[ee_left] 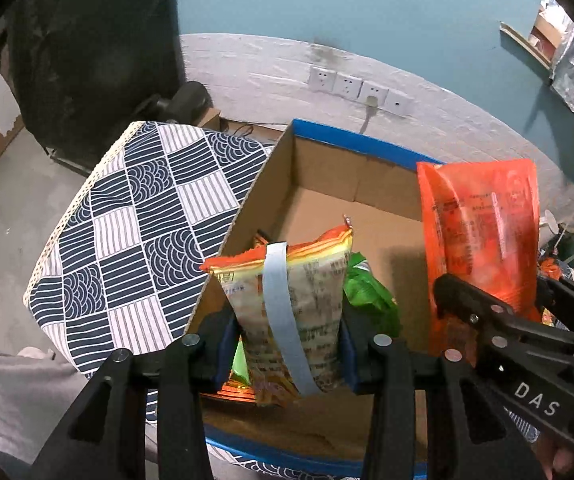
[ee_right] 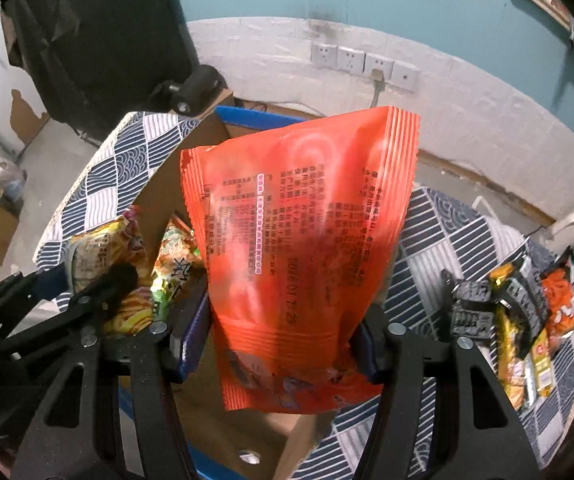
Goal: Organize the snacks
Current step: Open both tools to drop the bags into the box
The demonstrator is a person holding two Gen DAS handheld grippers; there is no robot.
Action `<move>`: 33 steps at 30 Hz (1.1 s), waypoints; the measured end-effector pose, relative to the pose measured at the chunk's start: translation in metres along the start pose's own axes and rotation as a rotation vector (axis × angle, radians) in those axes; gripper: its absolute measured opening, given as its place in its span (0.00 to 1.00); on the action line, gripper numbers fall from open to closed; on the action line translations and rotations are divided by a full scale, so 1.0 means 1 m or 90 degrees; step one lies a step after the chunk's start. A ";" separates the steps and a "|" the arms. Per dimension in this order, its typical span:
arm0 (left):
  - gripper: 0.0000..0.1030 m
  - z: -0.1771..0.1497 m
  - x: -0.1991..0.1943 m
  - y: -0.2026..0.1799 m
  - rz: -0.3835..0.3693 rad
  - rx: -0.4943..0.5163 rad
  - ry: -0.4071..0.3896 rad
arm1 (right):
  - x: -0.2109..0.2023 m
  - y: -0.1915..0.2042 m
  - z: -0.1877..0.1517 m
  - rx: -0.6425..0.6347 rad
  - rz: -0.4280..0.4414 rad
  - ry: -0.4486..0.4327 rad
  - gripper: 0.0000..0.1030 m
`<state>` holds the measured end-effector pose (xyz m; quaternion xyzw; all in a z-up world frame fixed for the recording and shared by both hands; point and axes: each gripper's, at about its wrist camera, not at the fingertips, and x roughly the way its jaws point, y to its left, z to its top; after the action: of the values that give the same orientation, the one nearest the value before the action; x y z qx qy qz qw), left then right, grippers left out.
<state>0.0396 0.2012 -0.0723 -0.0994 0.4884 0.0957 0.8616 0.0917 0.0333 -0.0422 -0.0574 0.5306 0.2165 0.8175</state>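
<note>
Both hands are loaded, and both packets hang over the open cardboard box (ee_left: 327, 184); the coming move turns on how each packet stands against the box floor below it.

The left gripper (ee_left: 289, 344) has its fingers (ee_left: 223, 344) pressed on the lower part of a pale yellow snack packet (ee_left: 307, 304) with an orange top edge; the packet's long axis runs up and away from the fingers, and it sits low in the near left corner of the box, just above a green packet (ee_left: 367, 292) already lying inside.

The right gripper (ee_right: 283, 344) has its fingers (ee_right: 187, 340) closed on the bottom of a red-orange snack bag (ee_right: 299, 220); its long axis also points up out of the fingers, with the sealed top edge highest; from the left wrist view it stands over the right side of the box, above bare cardboard floor.

My judgement: the left packet is nearer to resting, so it would go down first; the red bag has the clearer landing spot.

More packets (ee_right: 527, 320) wait on the patterned worktop (ee_right: 427, 240) to the right, well apart from the box.
</note>
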 end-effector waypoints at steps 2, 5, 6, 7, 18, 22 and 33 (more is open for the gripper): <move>0.54 0.000 0.002 0.001 0.006 -0.001 0.005 | 0.001 -0.001 0.001 0.005 0.003 0.004 0.66; 0.64 0.000 0.000 0.001 0.023 -0.003 -0.002 | -0.004 -0.003 0.003 0.014 -0.004 -0.011 0.73; 0.68 0.000 -0.001 0.001 0.025 -0.001 -0.004 | -0.006 -0.004 0.003 0.016 -0.003 -0.013 0.74; 0.70 0.000 -0.002 0.000 0.024 0.003 -0.006 | -0.008 -0.005 0.004 0.018 0.001 -0.017 0.74; 0.73 -0.005 -0.008 -0.021 0.016 0.041 -0.007 | -0.027 -0.029 -0.002 0.031 -0.014 -0.031 0.75; 0.73 -0.006 -0.012 -0.035 0.013 0.058 -0.008 | -0.035 -0.046 -0.010 0.040 -0.023 -0.032 0.75; 0.73 -0.011 -0.024 -0.093 -0.001 0.126 -0.016 | -0.059 -0.106 -0.038 0.086 -0.046 -0.042 0.79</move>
<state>0.0431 0.1071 -0.0501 -0.0125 0.4846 0.0477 0.8733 0.0832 -0.0920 -0.0205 -0.0141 0.5144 0.1526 0.8438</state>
